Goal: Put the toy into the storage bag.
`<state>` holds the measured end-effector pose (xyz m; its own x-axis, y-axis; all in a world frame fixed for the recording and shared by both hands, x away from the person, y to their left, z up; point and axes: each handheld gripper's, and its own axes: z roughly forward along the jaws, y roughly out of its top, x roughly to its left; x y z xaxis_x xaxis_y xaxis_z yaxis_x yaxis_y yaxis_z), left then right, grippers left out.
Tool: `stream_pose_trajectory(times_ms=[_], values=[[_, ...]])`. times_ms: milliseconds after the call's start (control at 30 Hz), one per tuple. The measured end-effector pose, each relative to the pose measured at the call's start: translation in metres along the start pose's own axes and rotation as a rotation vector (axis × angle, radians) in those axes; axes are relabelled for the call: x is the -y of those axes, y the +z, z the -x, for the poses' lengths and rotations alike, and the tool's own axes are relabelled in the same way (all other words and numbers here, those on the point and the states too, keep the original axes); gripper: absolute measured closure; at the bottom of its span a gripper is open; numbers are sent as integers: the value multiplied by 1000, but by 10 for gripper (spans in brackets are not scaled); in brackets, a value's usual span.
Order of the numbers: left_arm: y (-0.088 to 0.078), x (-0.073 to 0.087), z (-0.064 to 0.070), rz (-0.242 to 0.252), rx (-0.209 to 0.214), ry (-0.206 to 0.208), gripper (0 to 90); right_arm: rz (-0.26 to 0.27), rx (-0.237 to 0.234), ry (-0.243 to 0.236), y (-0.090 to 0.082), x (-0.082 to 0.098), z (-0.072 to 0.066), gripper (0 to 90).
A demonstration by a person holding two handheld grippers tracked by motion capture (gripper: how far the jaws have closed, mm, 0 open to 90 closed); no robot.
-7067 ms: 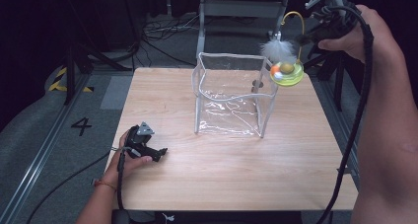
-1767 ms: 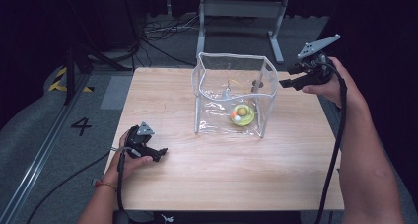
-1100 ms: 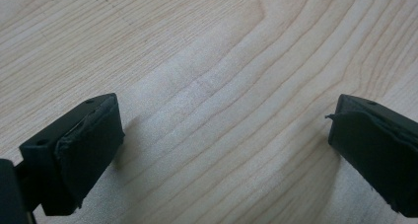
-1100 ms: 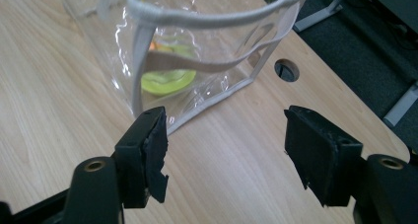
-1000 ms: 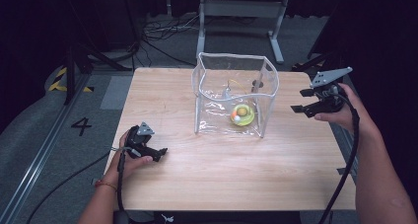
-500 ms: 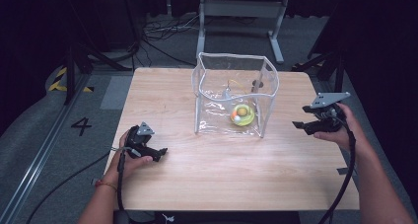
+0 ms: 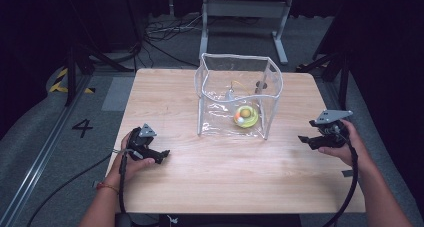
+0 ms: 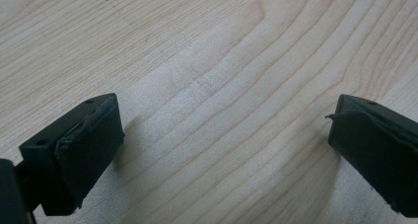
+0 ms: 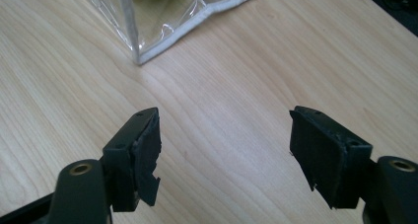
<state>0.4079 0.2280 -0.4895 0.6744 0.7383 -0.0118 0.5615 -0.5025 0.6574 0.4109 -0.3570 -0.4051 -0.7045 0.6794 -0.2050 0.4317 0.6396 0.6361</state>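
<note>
Both grippers sit low over the table (image 7: 220,187), jaws apart and empty; the right gripper (image 7: 306,140), whose jaws have just been opening, lies at three o'clock of the clear bag (image 7: 239,94) holding the yellow toy (image 7: 245,116). Placing looks finished; next probably just rest.

Clear box (image 7: 239,94) on the bench (image 7: 200,177), set toward its far edge, about midway across. Toy (image 7: 245,116) inside the box, on its floor, toward the near right corner. Left gripper (image 7: 161,156) at the near left of the bench, well apart from the box. Right gripper (image 7: 306,140) at the right edge, near the box's near right corner (image 9: 138,58), apart from it. Metal stand (image 7: 245,9) on the floor behind the bench.
</note>
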Motion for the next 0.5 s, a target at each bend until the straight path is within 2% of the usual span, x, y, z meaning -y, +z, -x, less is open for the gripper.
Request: stream_pose_trajectory(times_ms=[167,267,300,333,400,500], values=[[0,0,0,0,0,0,5,-2,7,15,6,14,-2,260],[0,0,0,-1,-1,0,5,6,10,49,11,33,-5,230],[0,0,0,-1,-1,0,5,6,10,49,11,33,-5,230],[0,0,0,0,-1,-2,5,16,5,76,13,42,-6,219],[0,0,0,0,-1,-2,5,23,8,79,14,46,-6,210],[0,0,0,0,-1,-2,5,49,13,118,17,62,-8,200]])
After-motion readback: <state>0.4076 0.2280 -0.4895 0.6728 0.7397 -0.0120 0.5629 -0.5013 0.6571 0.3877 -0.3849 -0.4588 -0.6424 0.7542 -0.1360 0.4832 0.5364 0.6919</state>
